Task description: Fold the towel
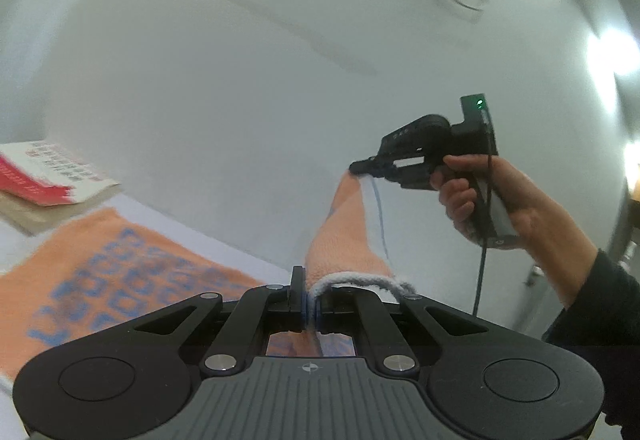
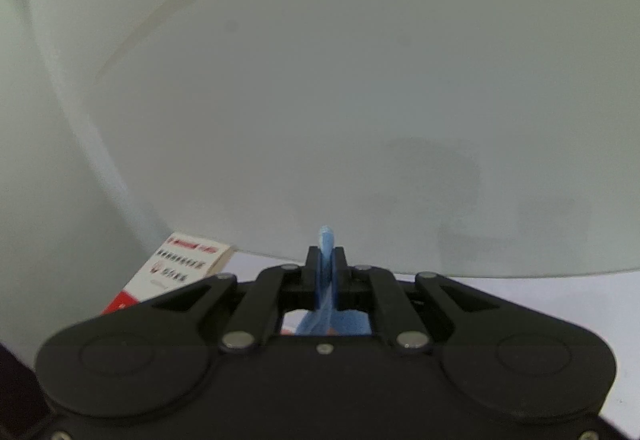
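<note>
Left black two-finger gripper is clamped tight on the white hem of the orange terry towel with blue lettering. Right black gripper, in a person's hand, pinches another edge, lifted. Rest of towel lies on the white table, near a red-and-white box.

orange towel blue-lettered, red-white box

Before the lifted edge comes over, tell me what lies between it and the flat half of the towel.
Nothing visible. Both grippers' jaws are shut on the towel; its flat half lies bare on the table. The box sits beyond its far end, off the cloth.
</note>
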### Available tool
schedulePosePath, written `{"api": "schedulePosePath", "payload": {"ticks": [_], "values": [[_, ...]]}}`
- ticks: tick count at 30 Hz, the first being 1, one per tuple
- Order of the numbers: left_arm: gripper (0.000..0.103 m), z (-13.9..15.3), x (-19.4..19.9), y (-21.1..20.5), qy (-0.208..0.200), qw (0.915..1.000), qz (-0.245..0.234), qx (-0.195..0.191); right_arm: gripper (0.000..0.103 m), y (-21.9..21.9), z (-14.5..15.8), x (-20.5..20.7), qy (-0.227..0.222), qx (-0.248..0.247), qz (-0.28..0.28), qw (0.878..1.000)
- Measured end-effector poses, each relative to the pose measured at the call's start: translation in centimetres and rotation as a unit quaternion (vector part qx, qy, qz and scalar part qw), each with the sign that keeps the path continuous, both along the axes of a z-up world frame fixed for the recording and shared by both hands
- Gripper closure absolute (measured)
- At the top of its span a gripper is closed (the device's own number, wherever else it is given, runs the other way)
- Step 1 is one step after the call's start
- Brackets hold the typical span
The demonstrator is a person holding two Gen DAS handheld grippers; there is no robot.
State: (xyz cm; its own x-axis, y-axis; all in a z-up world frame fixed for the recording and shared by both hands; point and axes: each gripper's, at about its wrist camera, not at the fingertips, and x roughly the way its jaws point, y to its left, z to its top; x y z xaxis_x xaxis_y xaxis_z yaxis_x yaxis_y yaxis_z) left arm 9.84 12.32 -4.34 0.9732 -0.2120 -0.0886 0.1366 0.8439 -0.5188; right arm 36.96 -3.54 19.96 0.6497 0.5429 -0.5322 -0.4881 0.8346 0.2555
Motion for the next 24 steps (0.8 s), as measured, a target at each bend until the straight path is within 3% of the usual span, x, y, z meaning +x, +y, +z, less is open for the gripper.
{"api": "schedulePosePath", "payload": {"ticks": [5,14,19,24], "values": [[0.1,0.0,-0.5,3.9,0.031,0.9983,0.047,-0.015,0.099,6.2,-0.7,1.3,0.014,-0.02,0.039,0.999],[0.1,-0.6,0.2,8.6,0.108,0.9858,0.109,-0.069,0.099,16.9,-4.4,3.2,0.067,-0.06,0.082,0.993],[0.1,-1.2,0.5,9.8,0.116,0.9823,0.125,-0.079,0.099,19.8,-7.0,2.6,0.087,-0.082,0.093,0.988],[0.1,-1.3,0.5,10.6,0.115,0.9803,0.136,-0.086,0.099,20.8,-7.2,3.3,0.106,-0.094,0.095,0.985]]}}
